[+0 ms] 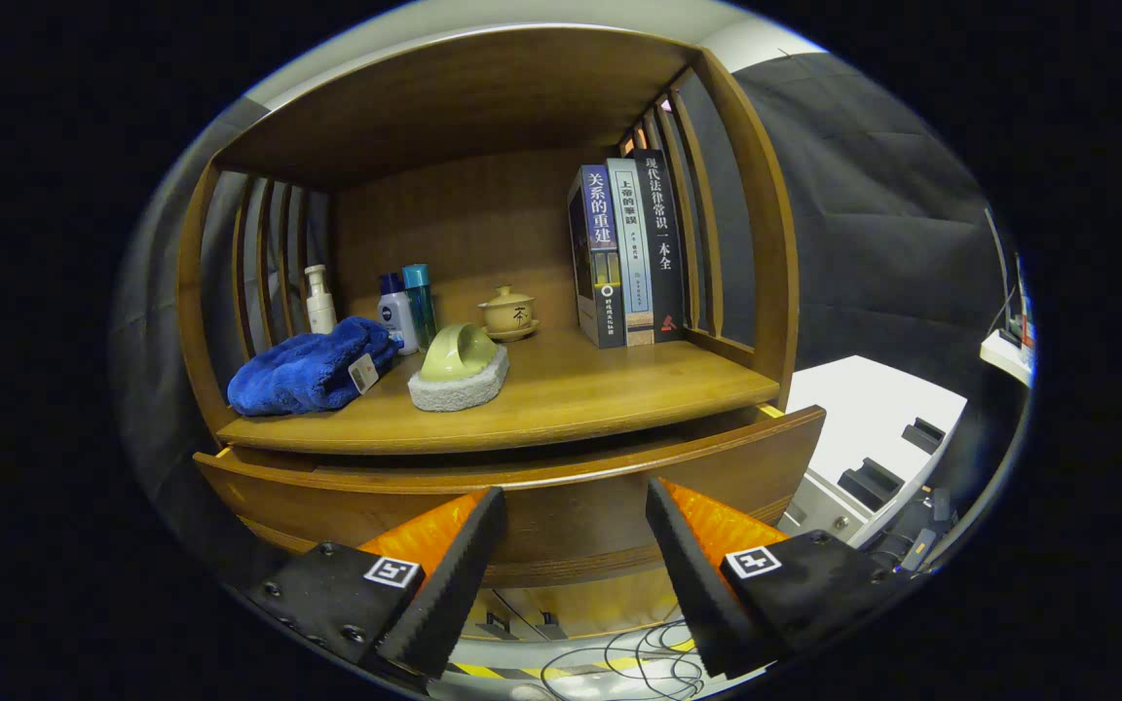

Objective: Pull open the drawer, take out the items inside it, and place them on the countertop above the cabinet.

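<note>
On the wooden countertop (561, 394) of the brown cabinet, going from the left, a white pump bottle (319, 300) stood upright against the slatted side. In front of it lay a crumpled blue plush cloth (313, 368) with a small tag, its long axis running from the countertop's front-left edge back toward the middle. Just behind its right end stood a white bottle with a blue cap (396, 312) and a teal bottle (419, 304), side by side. Next came a pale green handled scrubbing sponge (460, 368) with a grey-white base, its long axis angled from front-left to back-right. Behind it sat a small yellowish lidded tea cup on a saucer (508, 313). Further right, three upright books (627, 255) stood together against the right slats.

Below the countertop, the curved wooden drawer front (561, 482) stood pulled a little way out, its long axis running across, left to right. The gripper (576, 516) hovered just before that front, fingers spread wide apart, holding nothing. The drawer's inside could not be seen.
</note>
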A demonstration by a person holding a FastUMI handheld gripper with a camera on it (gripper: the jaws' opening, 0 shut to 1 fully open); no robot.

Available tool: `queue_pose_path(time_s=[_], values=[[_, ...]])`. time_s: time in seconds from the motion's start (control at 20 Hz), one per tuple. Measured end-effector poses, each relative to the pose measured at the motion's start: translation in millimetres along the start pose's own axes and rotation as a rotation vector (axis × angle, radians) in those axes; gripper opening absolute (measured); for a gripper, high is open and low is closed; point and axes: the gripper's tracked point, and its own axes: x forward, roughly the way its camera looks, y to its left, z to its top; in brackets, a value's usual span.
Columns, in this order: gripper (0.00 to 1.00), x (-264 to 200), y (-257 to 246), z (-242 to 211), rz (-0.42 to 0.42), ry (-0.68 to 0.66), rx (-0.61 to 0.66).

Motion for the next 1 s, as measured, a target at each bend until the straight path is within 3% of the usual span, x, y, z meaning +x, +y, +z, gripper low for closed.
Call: queue_pose_path(time_s=[0.35,0.5,0.8,1.0], values=[[0.98,34,7,8,0.006,0.018,-0.058],[0.95,27,4,11,-0.013,0.007,-0.111],[0.97,14,23,12,-0.013,0.04,-0.023],[0.97,-23,40,54,0.001,-0.058,-0.013]])
